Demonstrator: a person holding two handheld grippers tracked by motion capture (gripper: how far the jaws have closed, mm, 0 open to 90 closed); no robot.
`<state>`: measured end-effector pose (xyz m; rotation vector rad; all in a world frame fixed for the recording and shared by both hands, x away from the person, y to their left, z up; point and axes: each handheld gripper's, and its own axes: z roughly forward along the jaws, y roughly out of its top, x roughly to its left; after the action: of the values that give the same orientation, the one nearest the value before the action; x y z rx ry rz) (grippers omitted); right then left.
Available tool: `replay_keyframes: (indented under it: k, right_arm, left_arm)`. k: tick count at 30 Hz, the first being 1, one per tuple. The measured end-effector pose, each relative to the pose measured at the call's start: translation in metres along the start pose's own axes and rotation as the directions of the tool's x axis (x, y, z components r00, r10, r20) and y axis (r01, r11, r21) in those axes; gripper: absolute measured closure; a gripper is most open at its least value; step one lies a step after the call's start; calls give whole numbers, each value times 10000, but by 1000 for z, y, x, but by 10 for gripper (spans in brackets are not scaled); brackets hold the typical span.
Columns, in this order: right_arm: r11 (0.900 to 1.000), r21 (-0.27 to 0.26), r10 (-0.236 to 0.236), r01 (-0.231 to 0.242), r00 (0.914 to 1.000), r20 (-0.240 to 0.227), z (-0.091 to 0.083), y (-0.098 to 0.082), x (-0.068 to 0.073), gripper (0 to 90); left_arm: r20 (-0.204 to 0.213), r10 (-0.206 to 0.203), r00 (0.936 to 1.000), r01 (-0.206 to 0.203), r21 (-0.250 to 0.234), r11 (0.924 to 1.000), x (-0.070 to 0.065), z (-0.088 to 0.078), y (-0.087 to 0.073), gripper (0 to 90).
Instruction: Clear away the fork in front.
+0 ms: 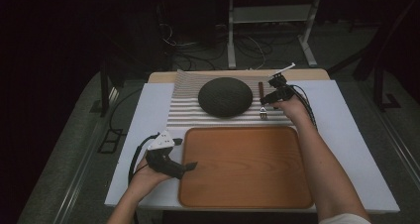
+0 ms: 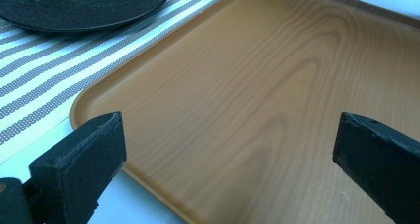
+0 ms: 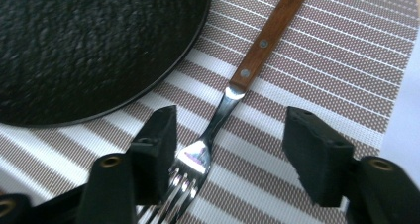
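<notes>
A fork with a wooden handle lies on the striped placemat, right of a dark round plate. In the high view the fork lies beside the plate. My right gripper stands open low over the fork's tines, one jaw on each side, not touching. In the high view the right gripper is at the mat's right part. My left gripper stands open over the near left corner of the empty wooden tray. The left gripper sits at the tray's left edge.
The mat and tray rest on a white tabletop. Beyond the far edge are table legs and loose cables on the floor. The surroundings are dark.
</notes>
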<state>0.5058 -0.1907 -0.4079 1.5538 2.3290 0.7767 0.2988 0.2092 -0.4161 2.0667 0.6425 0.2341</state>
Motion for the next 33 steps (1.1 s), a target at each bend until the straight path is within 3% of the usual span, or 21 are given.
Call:
replay_keyframes:
  k: [7,14,21,26,33]
  right_arm:
    - [9977,533,408,-410,9992,52,9,17,-6,472]
    - [9924,1101,518,-546,9983,280,23,33,-4,527]
    - [9846,1621,552,-656,9962,678,36,38,-3,573]
    - [9761,2057,562,-694,9960,694,45,43,-2,591]
    - [9712,2256,591,-768,9947,845,51,47,0,641]
  left_arm:
    - [65,39,10000,-39,-30,10000,0,0,0,0]
    - [140,111,9998,-111,-10,9999,-1,1,0,0]
    - [155,125,9998,-126,27,9999,-1,1,0,0]
    - [153,127,9998,-128,54,9999,-1,2,0,0]
    - [134,218,9997,-219,114,9997,-2,2,0,0]
